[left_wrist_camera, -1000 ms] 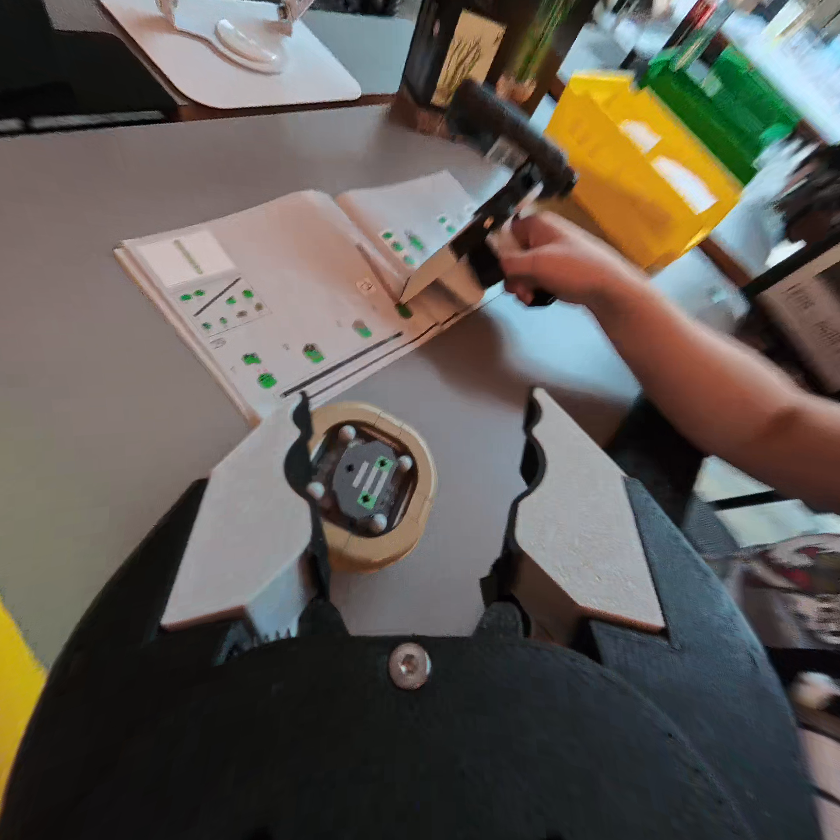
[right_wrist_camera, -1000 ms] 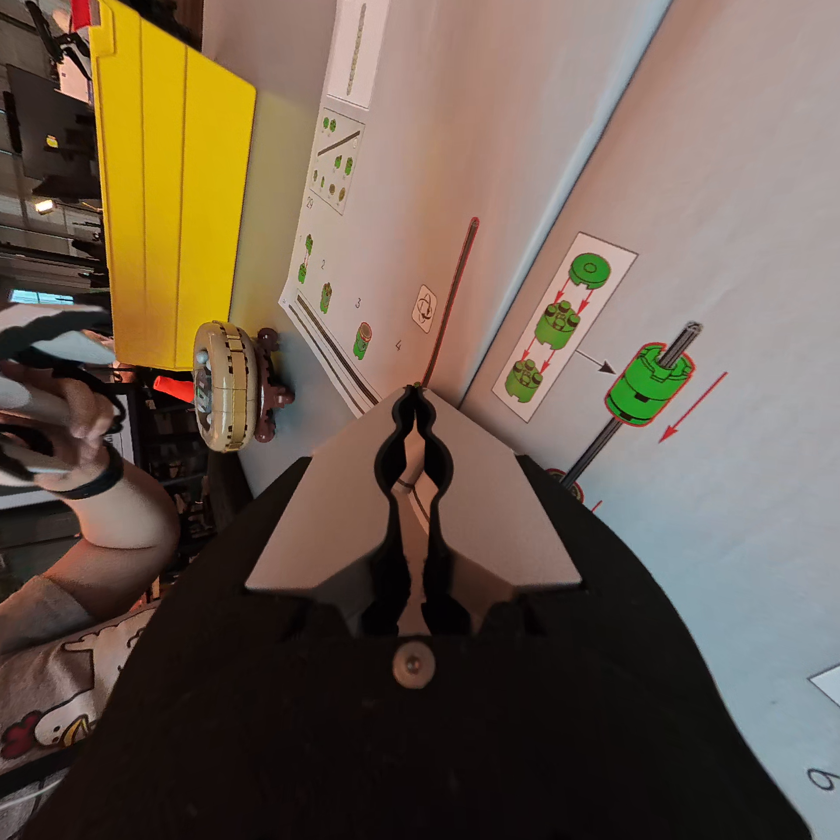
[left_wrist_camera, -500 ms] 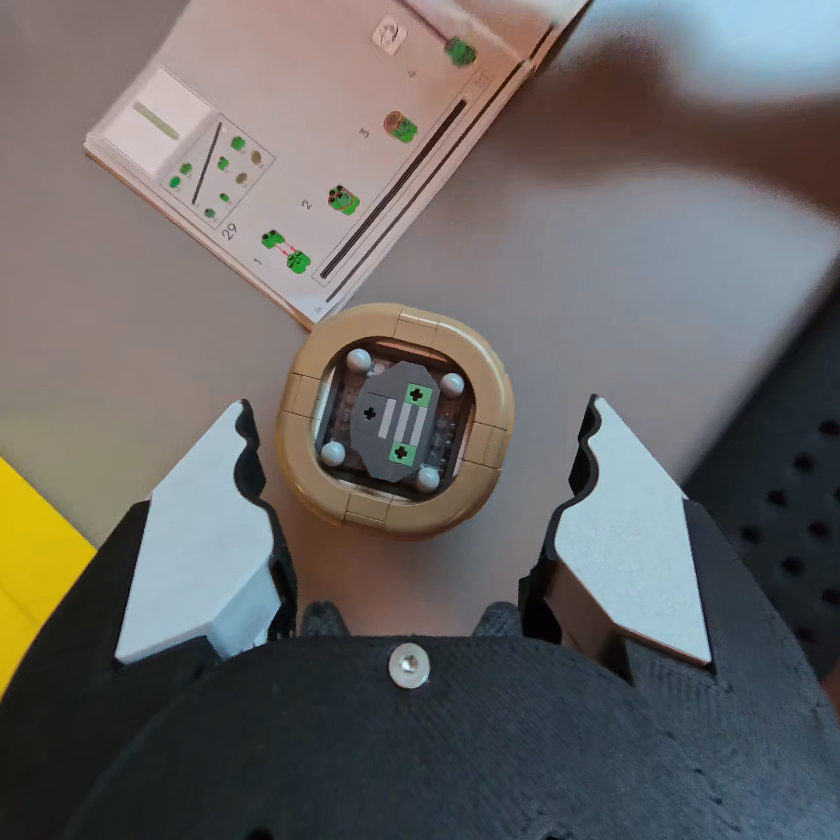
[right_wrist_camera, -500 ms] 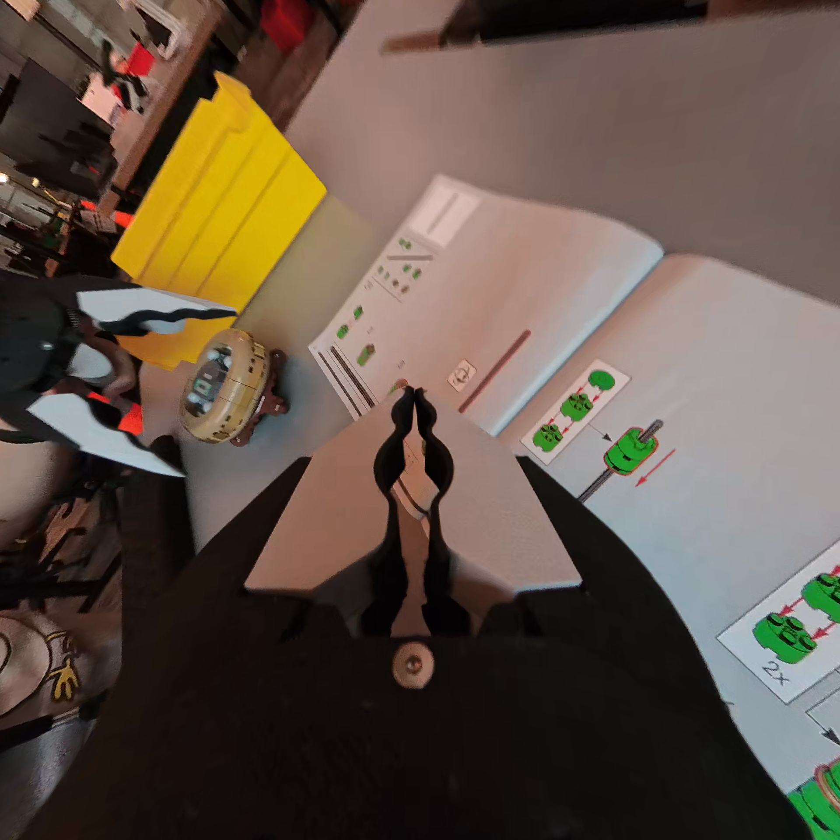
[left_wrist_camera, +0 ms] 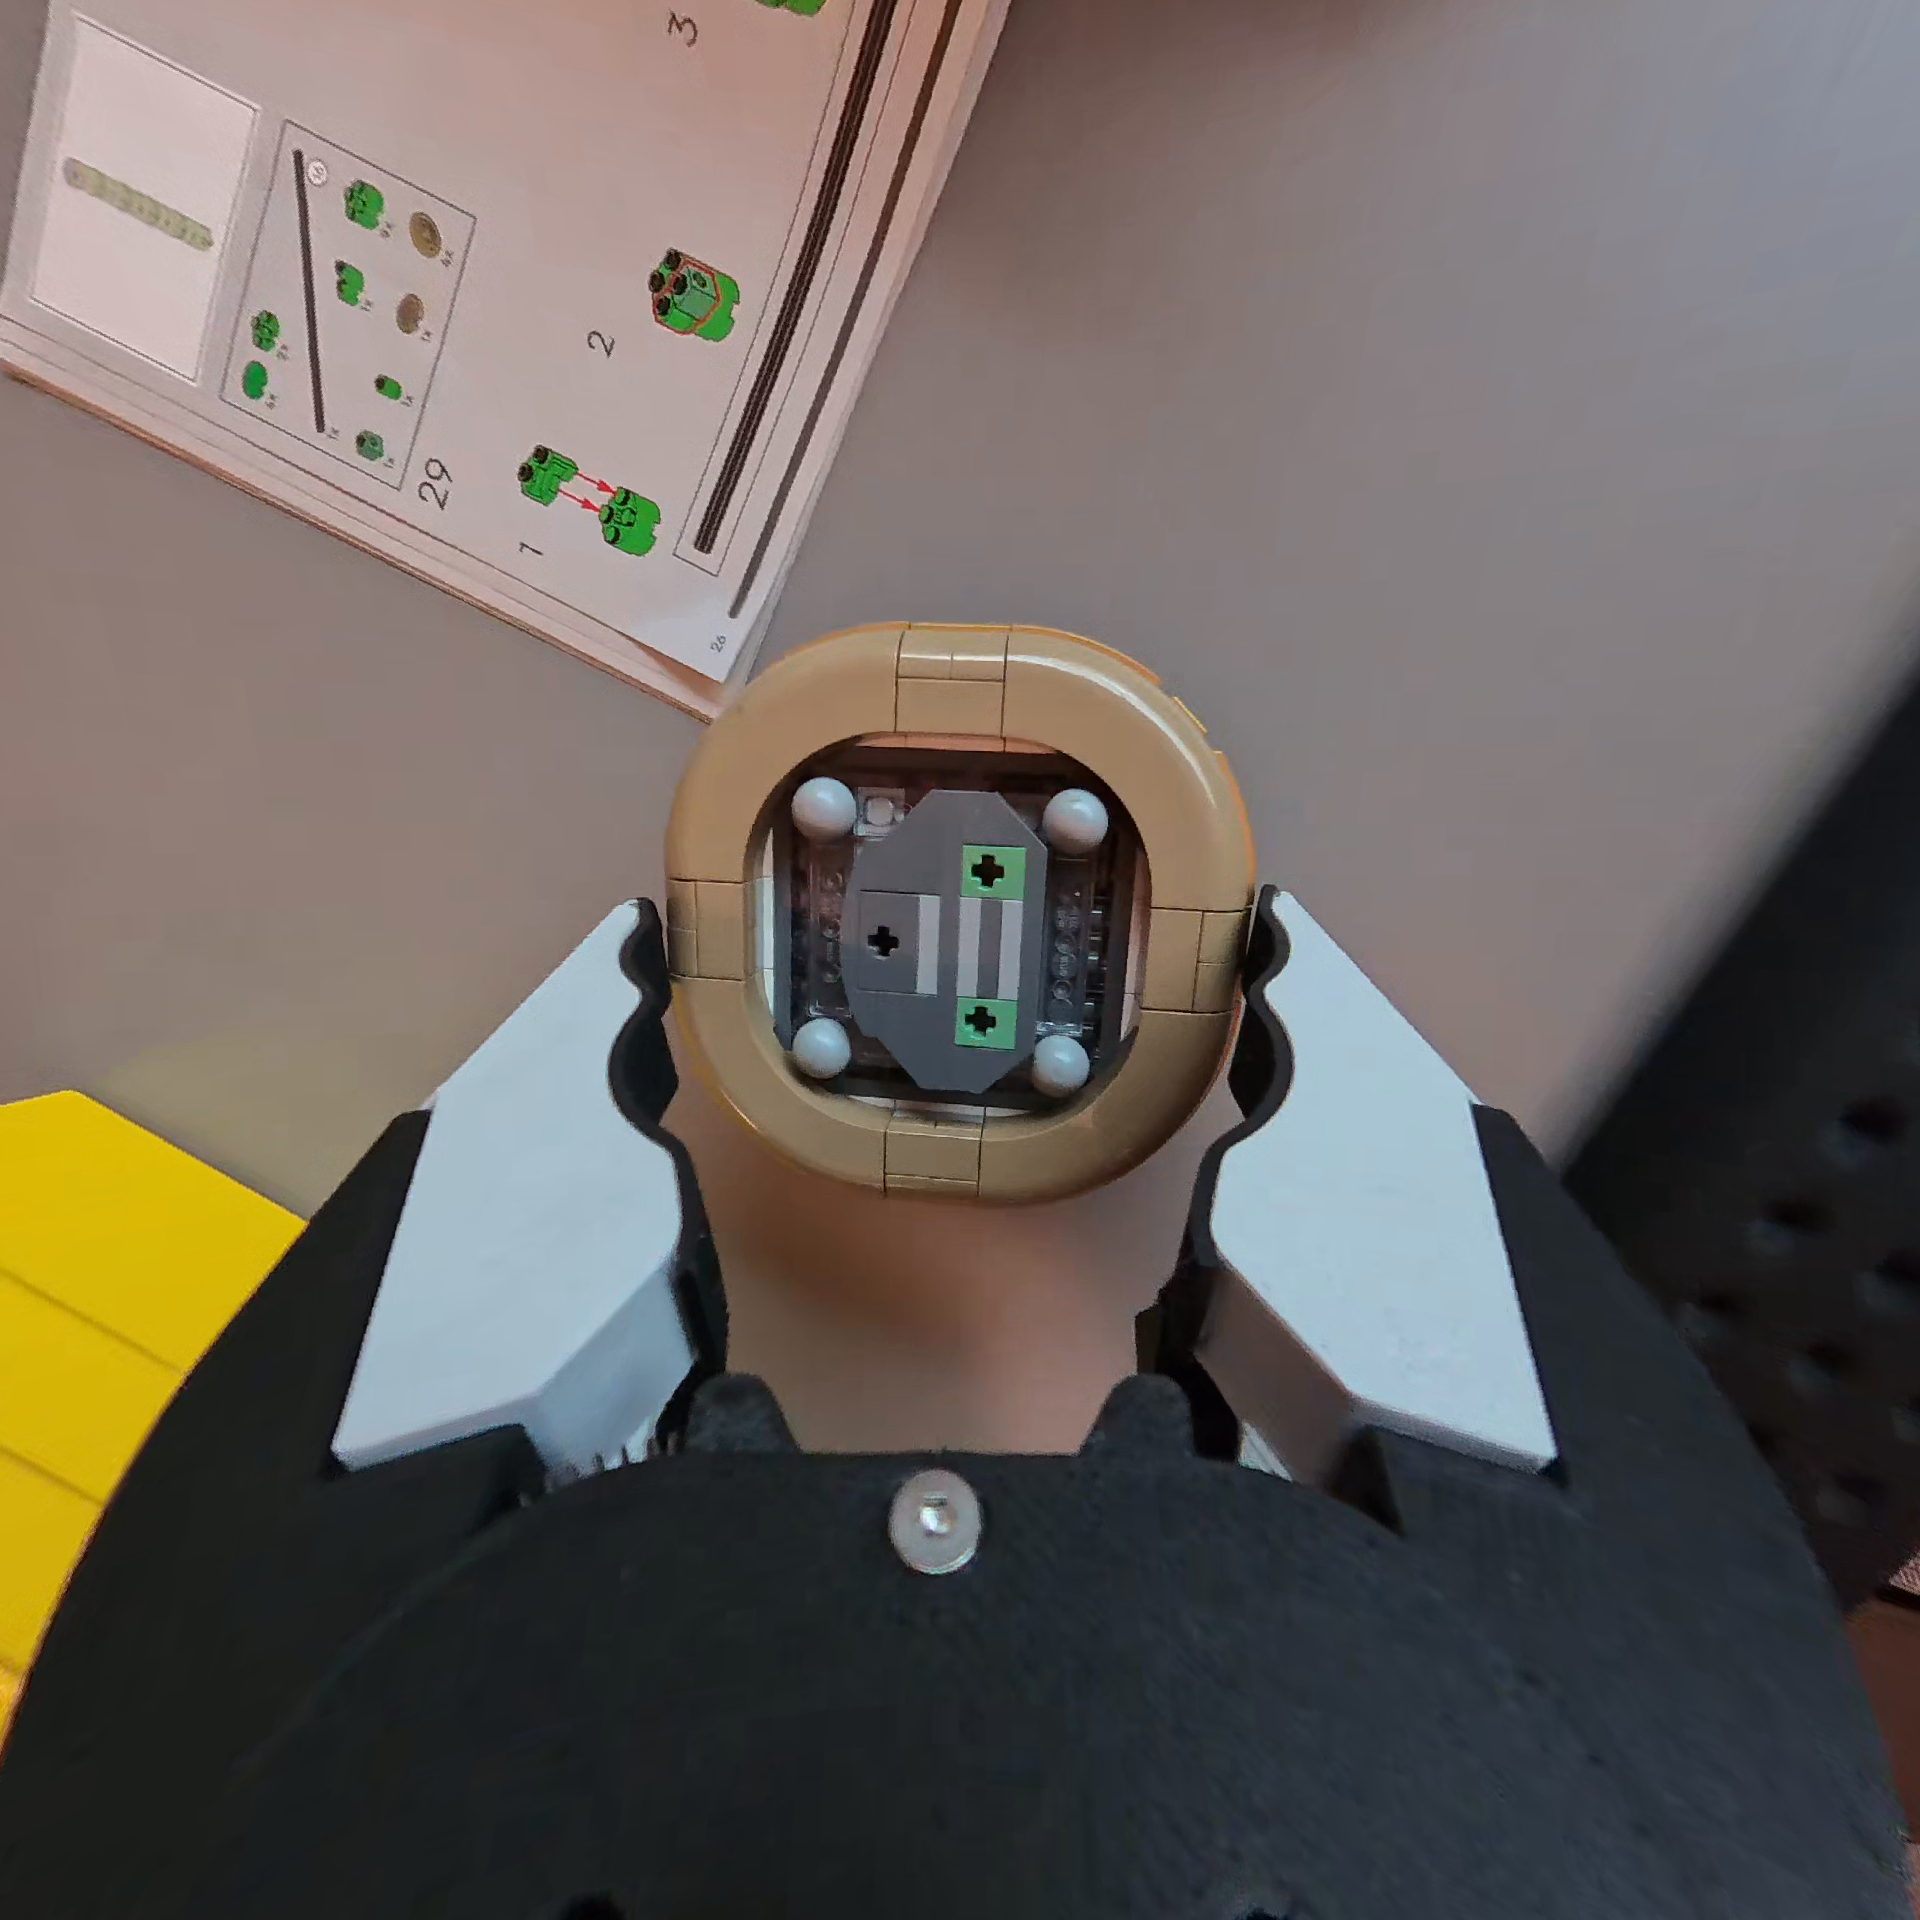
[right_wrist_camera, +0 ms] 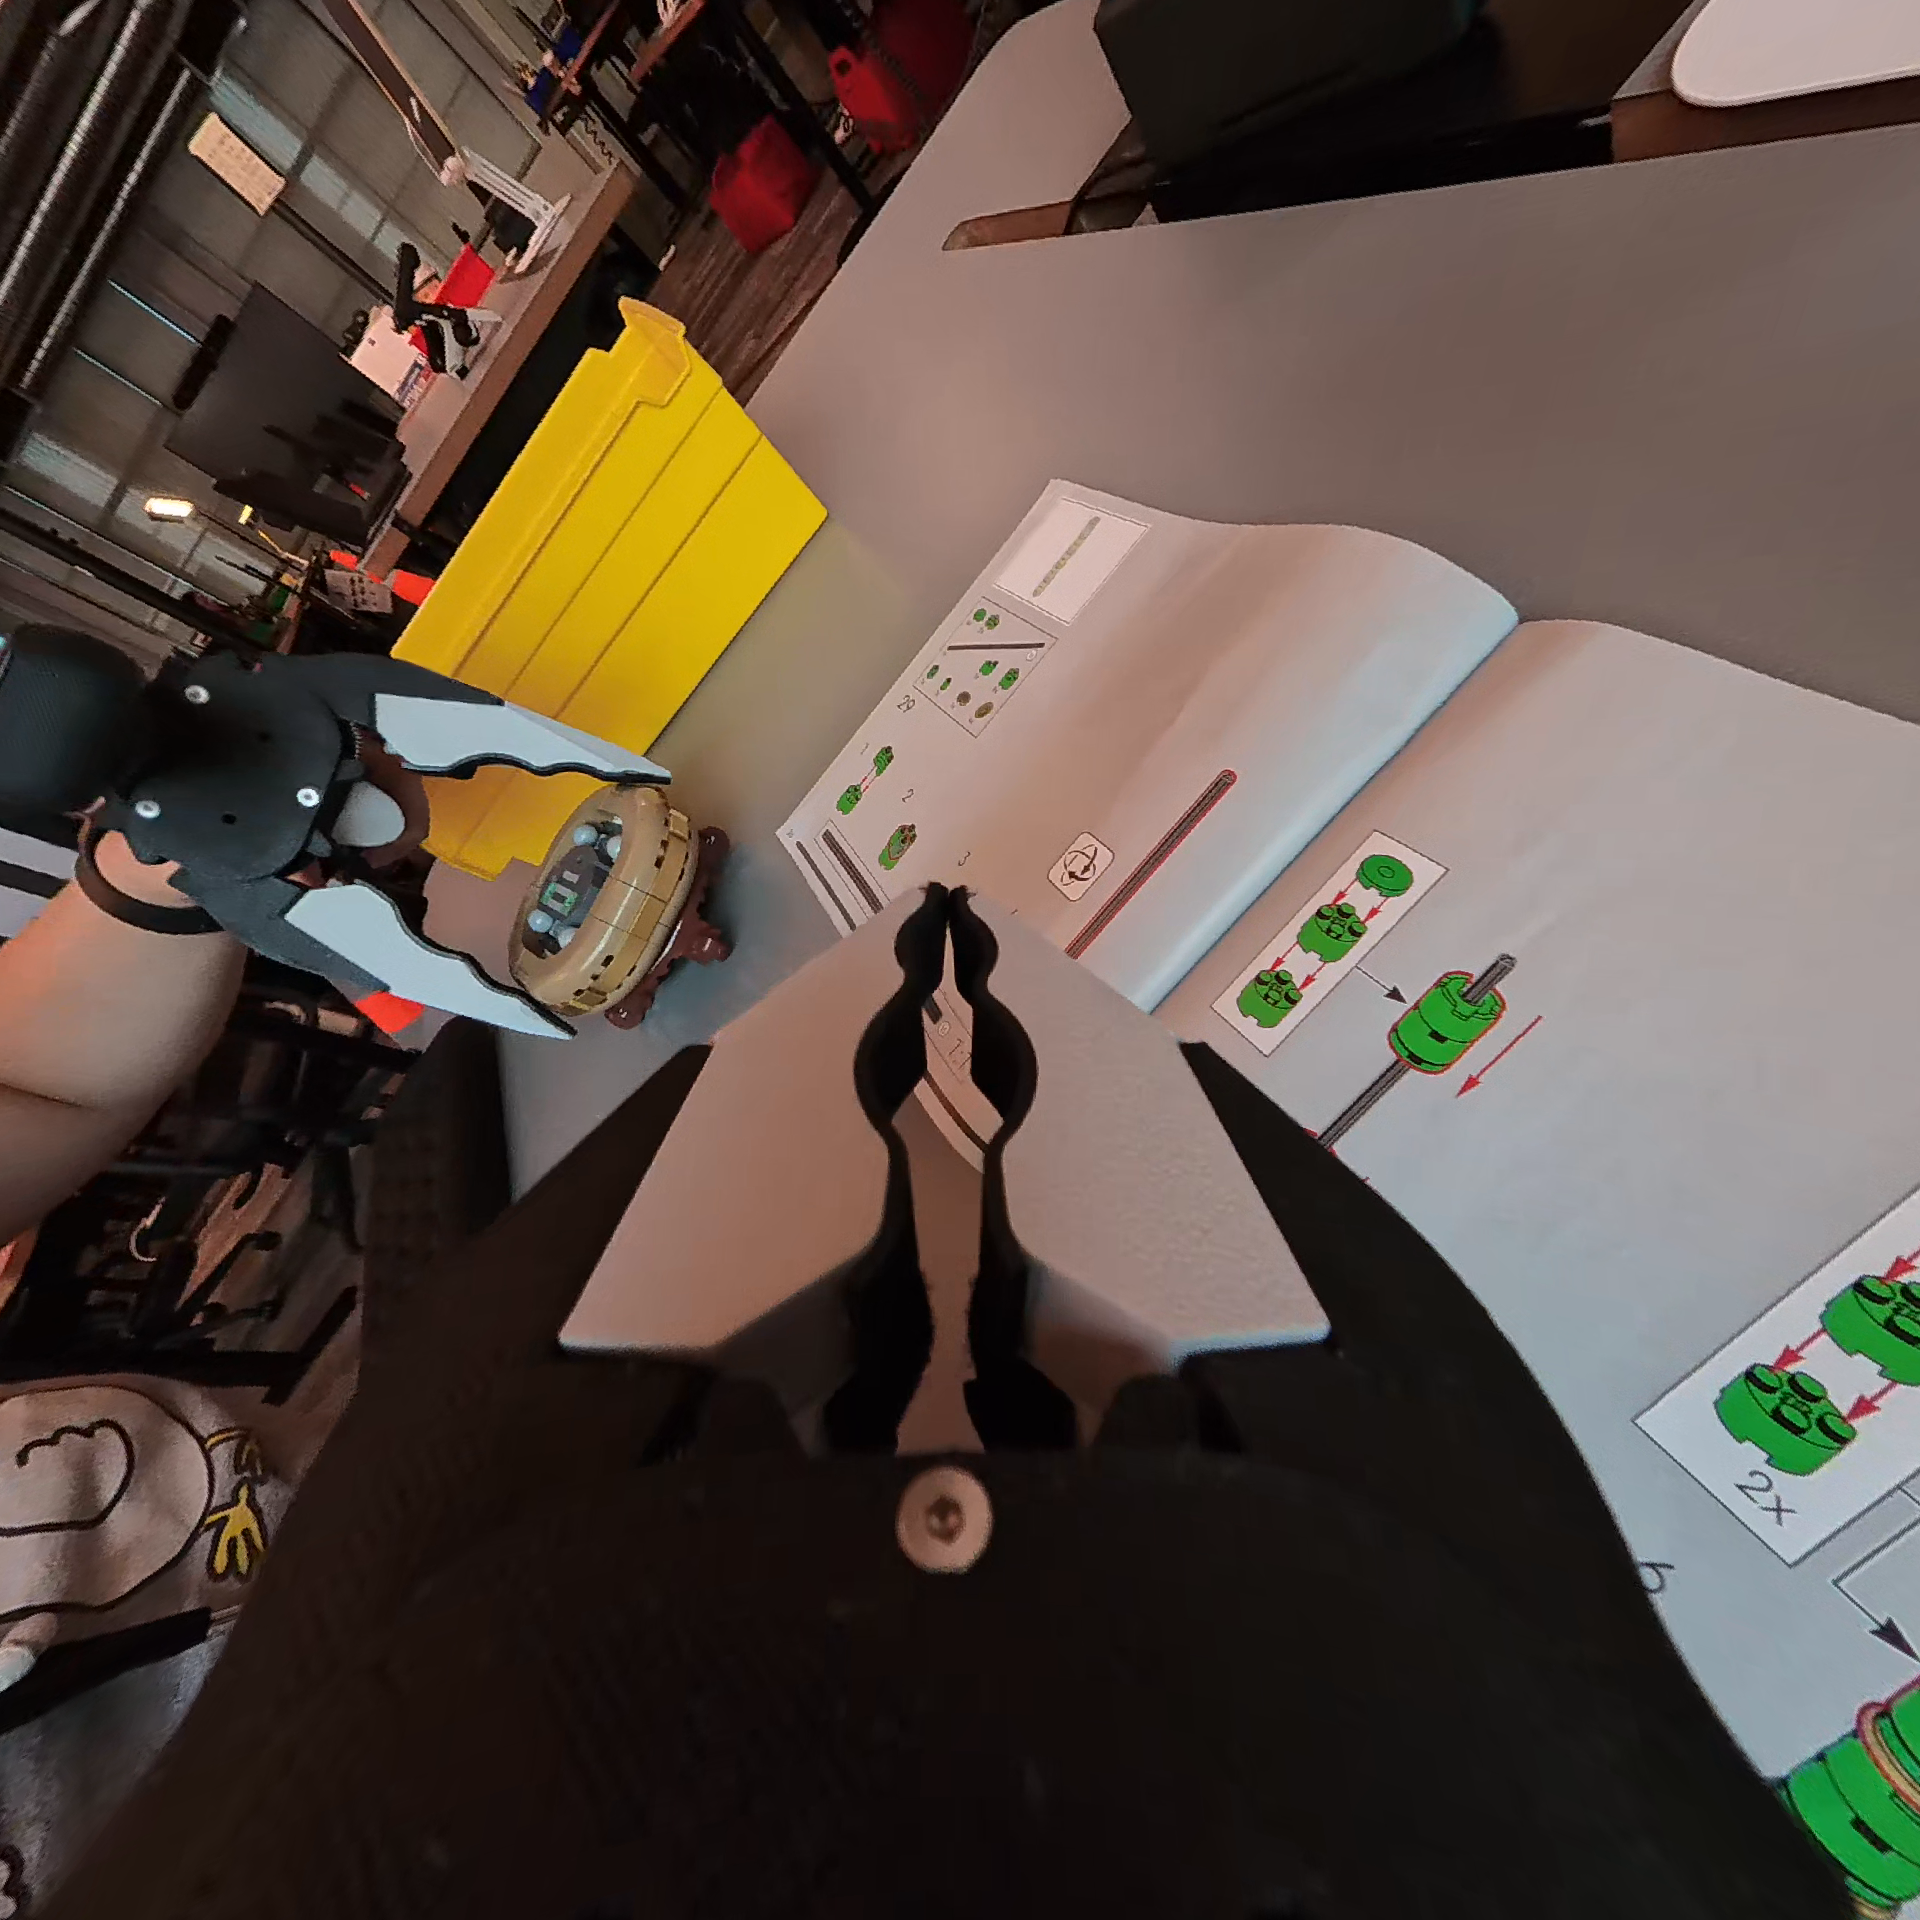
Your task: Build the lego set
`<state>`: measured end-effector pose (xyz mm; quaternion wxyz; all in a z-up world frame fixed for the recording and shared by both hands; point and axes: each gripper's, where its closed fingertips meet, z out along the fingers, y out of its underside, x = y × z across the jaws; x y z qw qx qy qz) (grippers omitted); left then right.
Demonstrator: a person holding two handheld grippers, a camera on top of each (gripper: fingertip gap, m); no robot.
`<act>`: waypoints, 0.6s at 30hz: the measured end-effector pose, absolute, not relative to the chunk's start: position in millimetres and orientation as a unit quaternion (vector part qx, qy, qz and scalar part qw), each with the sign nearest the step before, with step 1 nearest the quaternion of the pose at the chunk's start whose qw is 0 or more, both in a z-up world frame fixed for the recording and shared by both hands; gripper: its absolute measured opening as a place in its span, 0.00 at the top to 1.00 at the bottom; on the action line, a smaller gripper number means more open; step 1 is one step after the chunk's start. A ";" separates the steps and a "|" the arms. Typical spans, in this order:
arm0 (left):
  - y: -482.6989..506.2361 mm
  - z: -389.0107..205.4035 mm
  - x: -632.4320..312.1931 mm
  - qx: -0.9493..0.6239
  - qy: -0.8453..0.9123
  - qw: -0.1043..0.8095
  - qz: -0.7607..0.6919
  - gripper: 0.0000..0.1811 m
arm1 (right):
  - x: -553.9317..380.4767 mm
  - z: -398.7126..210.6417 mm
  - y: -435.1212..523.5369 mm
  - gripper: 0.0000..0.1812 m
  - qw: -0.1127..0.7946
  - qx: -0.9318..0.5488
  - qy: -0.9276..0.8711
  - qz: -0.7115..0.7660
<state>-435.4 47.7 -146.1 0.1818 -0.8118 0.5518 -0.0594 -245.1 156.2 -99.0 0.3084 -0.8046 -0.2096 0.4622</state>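
Observation:
A round tan lego model [left_wrist_camera: 956, 1153] with a grey and green centre stands on the grey table [left_wrist_camera: 1351, 468], on a brown base in the right wrist view [right_wrist_camera: 613, 914]. My left gripper [left_wrist_camera: 953, 909] straddles it, and both fingertips touch its tan ring on opposite sides. It also shows in the right wrist view [right_wrist_camera: 618, 902]. My right gripper [right_wrist_camera: 945, 894] is shut over the near edge of the open instruction booklet [right_wrist_camera: 1299, 675]. I see nothing held between its tips. The booklet's edge shows through the gap behind them.
The booklet [left_wrist_camera: 468, 312] lies just beyond the model. A yellow bin [right_wrist_camera: 623, 623] stands to the left of the model and shows at the lower left of the left wrist view [left_wrist_camera: 104, 1299]. The table edge and a black perforated surface [left_wrist_camera: 1766, 1195] are at the right. Across from one pair of fingers to the other is roughly 25 cm.
My left gripper has come down over the lego model and its jaws have narrowed onto the ring. My right gripper has pulled back from the page and stayed shut.

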 end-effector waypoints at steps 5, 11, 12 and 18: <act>60.6 -146.0 -447.5 -0.817 0.548 0.172 -0.046 0.40 | -246.3 -99.6 154.9 1.00 0.305 -0.805 -0.216 0.461; 83.5 -144.9 -472.6 -0.819 0.555 0.144 -0.002 0.41 | -245.6 -94.8 155.1 1.00 0.313 -0.796 -0.216 0.470; 87.6 -144.8 -475.4 -0.819 0.556 0.138 0.006 0.42 | -245.9 -93.5 154.9 1.00 0.313 -0.794 -0.215 0.474; 123.2 -144.1 -483.8 -0.826 0.549 0.127 0.028 0.42 | -244.6 -91.1 154.7 1.00 0.316 -0.792 -0.220 0.474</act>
